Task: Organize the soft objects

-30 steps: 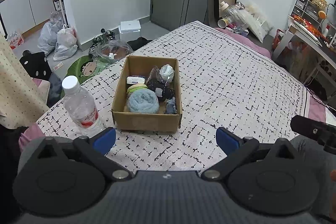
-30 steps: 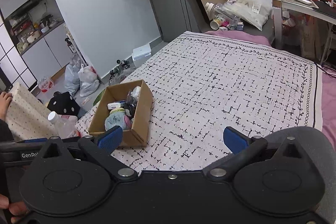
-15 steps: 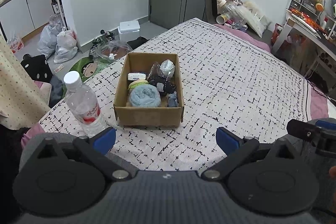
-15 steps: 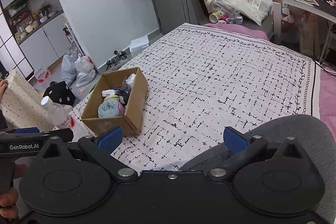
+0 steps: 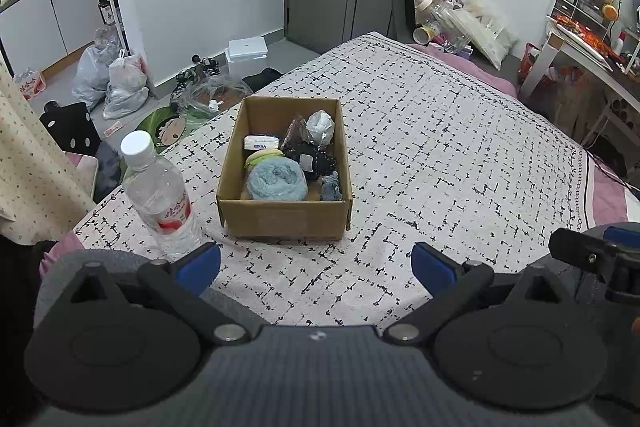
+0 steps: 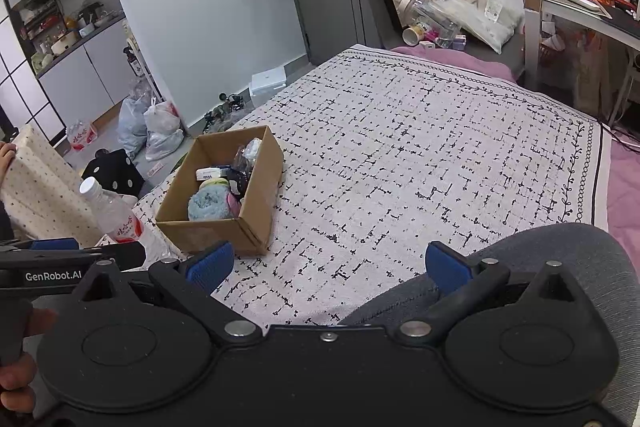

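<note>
Both jaws: spread wide, nothing held by left gripper (image 5: pixel 316 261) or right gripper (image 6: pixel 328 265).
Box bearing: cardboard box (image 5: pixel 285 223) straight ahead of left gripper, near bed's left edge.
Box axis: pointed away.
Nearer: left.

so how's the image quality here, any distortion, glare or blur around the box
Left wrist view: strong fisheye bending at the edges, dark corner vignette; the cardboard box is sharp, under even indoor light with a soft shadow at its base, and the water bottle shows mild highlights. Right wrist view: same barrel distortion, no motion blur; the open right tongs fill the bottom.
</note>
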`<state>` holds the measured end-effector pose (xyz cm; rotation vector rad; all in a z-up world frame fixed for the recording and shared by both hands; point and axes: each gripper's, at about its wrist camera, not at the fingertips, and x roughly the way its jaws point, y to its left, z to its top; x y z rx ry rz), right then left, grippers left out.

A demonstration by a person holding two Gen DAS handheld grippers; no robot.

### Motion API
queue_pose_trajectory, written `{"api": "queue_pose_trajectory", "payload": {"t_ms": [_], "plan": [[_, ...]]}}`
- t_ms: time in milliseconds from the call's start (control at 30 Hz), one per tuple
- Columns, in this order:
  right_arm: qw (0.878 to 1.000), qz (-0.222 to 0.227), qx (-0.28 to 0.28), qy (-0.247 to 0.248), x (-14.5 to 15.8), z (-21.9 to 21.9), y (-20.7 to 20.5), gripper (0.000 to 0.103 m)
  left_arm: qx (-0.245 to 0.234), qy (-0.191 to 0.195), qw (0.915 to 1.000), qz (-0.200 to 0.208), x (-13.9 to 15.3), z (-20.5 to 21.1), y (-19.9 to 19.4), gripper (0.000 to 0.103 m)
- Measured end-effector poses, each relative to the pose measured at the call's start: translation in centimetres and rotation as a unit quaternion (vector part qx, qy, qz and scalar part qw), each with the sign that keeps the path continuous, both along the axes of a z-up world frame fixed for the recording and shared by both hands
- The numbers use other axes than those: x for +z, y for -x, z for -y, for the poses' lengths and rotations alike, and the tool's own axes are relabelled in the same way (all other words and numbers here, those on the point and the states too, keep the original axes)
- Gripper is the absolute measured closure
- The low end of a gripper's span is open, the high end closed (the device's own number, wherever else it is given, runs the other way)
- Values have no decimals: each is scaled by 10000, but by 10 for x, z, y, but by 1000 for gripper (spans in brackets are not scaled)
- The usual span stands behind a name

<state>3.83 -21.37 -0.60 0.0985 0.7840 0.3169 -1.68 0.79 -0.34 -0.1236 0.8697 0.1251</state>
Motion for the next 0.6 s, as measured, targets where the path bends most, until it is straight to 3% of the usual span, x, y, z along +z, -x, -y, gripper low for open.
{"api": "queue_pose_trajectory", "payload": {"t_ms": [133,600], "plan": [[10000,33,1,4,1,0,0,0,-1,-153,9999,54,3,2,1,2],[9999,38,-79,51,1,4,0,0,-39,-81,9999,84,7,7,0,2]]}}
